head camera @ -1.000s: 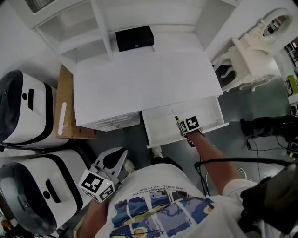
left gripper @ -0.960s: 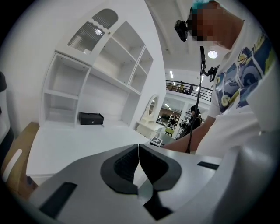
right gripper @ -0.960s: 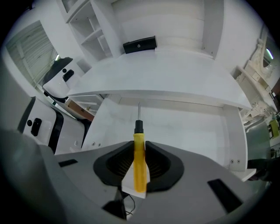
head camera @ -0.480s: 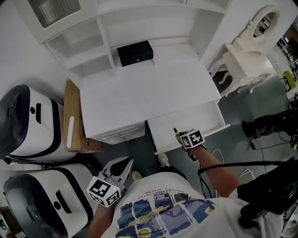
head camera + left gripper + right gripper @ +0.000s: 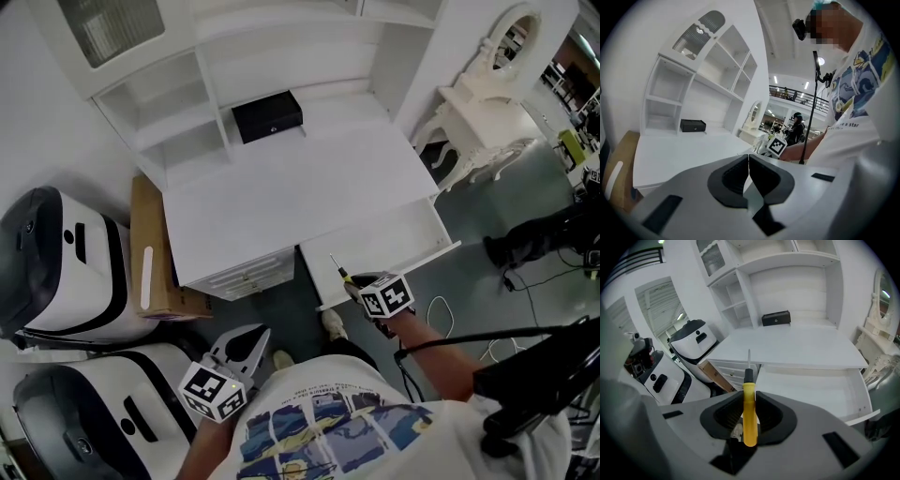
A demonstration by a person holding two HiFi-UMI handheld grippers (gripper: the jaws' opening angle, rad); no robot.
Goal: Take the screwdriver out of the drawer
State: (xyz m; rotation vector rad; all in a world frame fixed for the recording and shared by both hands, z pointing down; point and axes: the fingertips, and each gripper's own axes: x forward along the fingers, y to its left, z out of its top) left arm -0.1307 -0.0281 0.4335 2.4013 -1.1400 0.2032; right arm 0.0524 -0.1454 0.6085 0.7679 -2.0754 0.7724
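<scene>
My right gripper (image 5: 749,414) is shut on a yellow-handled screwdriver (image 5: 749,408), whose black collar and thin metal shaft point up and away from the jaws. From the head view the right gripper (image 5: 361,291) hangs over the front edge of the open white drawer (image 5: 412,239) with the screwdriver (image 5: 338,271) sticking out toward the desk. The drawer (image 5: 813,390) looks bare inside. My left gripper (image 5: 749,176) has its jaws closed together with nothing between them, and in the head view the left gripper (image 5: 246,349) is low at the person's left side, away from the drawer.
A white desk (image 5: 291,192) with shelves carries a black box (image 5: 268,114) at the back. Two white and black machines (image 5: 56,272) and a cardboard box (image 5: 155,258) stand left of the desk. A white ornate dresser (image 5: 478,112) is at the right.
My right gripper has risen out of the drawer and drawn back toward the person with the screwdriver in it. The left gripper shifted only slightly.
</scene>
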